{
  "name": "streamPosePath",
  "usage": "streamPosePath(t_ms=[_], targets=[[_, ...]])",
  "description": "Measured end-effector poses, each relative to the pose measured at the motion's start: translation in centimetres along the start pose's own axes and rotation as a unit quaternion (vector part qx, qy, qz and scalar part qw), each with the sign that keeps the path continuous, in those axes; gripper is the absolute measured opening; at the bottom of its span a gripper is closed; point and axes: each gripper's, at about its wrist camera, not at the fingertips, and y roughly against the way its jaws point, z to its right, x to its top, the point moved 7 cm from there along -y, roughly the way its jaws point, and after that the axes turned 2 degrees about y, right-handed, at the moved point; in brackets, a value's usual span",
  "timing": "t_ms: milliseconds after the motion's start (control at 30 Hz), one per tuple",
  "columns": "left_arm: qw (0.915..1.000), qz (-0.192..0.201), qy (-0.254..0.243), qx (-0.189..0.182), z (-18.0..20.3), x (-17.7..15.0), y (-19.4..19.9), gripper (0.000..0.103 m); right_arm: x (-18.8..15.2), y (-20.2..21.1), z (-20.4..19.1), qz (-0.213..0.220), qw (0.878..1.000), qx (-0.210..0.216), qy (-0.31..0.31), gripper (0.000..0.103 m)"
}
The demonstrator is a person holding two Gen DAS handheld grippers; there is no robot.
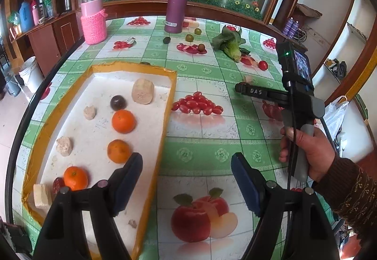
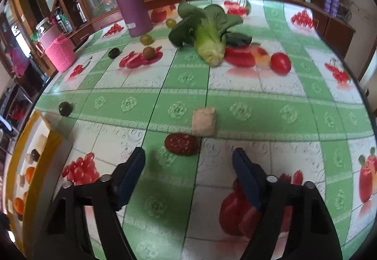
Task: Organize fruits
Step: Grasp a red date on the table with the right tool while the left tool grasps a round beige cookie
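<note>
Where the round table (image 1: 202, 149) with its green-and-white fruit-printed oilcloth curves off at the far left, a shallow white foam tray with a yellow taped rim (image 1: 168, 104) lies near that edge, its right wall just left of a broad bare stretch of cloth. Inside the tray, three orange mandarins (image 1: 123, 121) sit in a loose line from the middle toward the near corner, with a dark purple round fruit (image 1: 118, 102) behind them and several pale crumbly chunks (image 1: 142, 91) scattered about; a dark red piece beside the nearest mandarin is half hidden. Above the tray's near right wall hangs the left gripper (image 1: 186, 179), its blue-padded fingers spread wide with nothing between them. Farther back stand a pink jar in a knitted pink sleeve (image 1: 94, 24) and a tall purple flask (image 1: 176, 1), with small green and brownish round fruits (image 2: 149, 52) loose on the cloth just in front of the flask. Right of these lie a leafy green bok choy (image 2: 207, 31) and a red tomato (image 2: 280, 63), both well clear of the table's far edge. Nearer, a flat dark red dried fruit (image 2: 181, 144) touches a pale cube-shaped chunk (image 2: 204, 121), just ahead of the right gripper (image 2: 188, 172), whose fingers stand partly apart and empty, neither pad touching the fruit. Printed fruit on the cloth makes some small items hard to tell from the pattern. At the right, a hand (image 1: 304, 146) in a brown patterned sleeve grips that tool's handle.
</note>
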Motion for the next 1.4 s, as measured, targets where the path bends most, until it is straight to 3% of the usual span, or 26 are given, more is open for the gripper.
streamPosePath(t_ms=[33,100,333,500,700,767,833,900,933,1000,1100,1300,1367,1400], targets=[[1.0000,-0.002,-0.002,-0.001,0.3,0.3,-0.4,0.080,0.0,0.0,-0.1,0.001,1.000,-0.005,0.012,0.044],[0.9999,-0.004,-0.012,-0.002,1.1,1.1,-1.4,0.081,0.0,0.1,0.1,0.002,1.000,-0.007,0.030,0.028],[0.9978,-0.024,-0.061,-0.009,6.5,4.4,-7.1,0.081,-1.7,3.1,4.4,0.018,0.999,0.023,-0.017,0.028],[0.9956,-0.016,-0.087,-0.032,11.6,7.3,-11.2,0.081,-4.3,5.5,7.3,0.022,0.999,0.007,-0.030,0.029],[0.9937,-0.008,-0.110,-0.022,15.6,9.9,-15.4,0.080,-6.5,6.3,8.4,0.014,0.999,0.013,-0.034,0.029],[0.9938,-0.013,-0.108,-0.021,16.2,10.2,-16.6,0.071,-6.9,6.3,8.5,0.011,0.999,0.020,-0.037,0.029],[0.9942,-0.031,-0.100,-0.025,16.2,10.1,-18.0,0.041,-6.9,6.5,8.6,0.012,0.999,0.025,-0.042,0.029],[0.9950,-0.040,-0.085,-0.033,15.9,9.9,-18.9,0.026,-7.0,6.6,8.7,0.012,0.998,0.030,-0.045,0.029],[0.9953,-0.031,-0.084,-0.038,15.8,10.0,-18.7,0.019,-7.0,6.7,8.7,0.013,0.998,0.031,-0.044,0.029],[0.9957,-0.034,-0.072,-0.049,15.3,9.7,-18.5,0.015,-7.1,6.9,8.8,0.015,0.998,0.033,-0.042,0.029],[0.9958,-0.035,-0.053,-0.066,14.5,9.1,-17.4,0.015,-7.3,7.3,8.7,0.019,0.999,0.032,-0.036,0.029],[0.9955,-0.039,-0.057,-0.064,14.1,8.8,-16.6,0.016,-7.9,7.4,9.0,0.011,0.998,0.033,-0.045,0.029],[0.9947,-0.039,-0.062,-0.072,15.0,9.8,-17.0,0.031,-8.2,7.4,9.1,0.010,0.998,0.033,-0.044,0.029],[0.9953,-0.035,-0.066,-0.062,15.5,10.4,-17.3,0.052,-8.3,7.5,9.1,0.010,0.999,0.033,-0.042,0.029]])
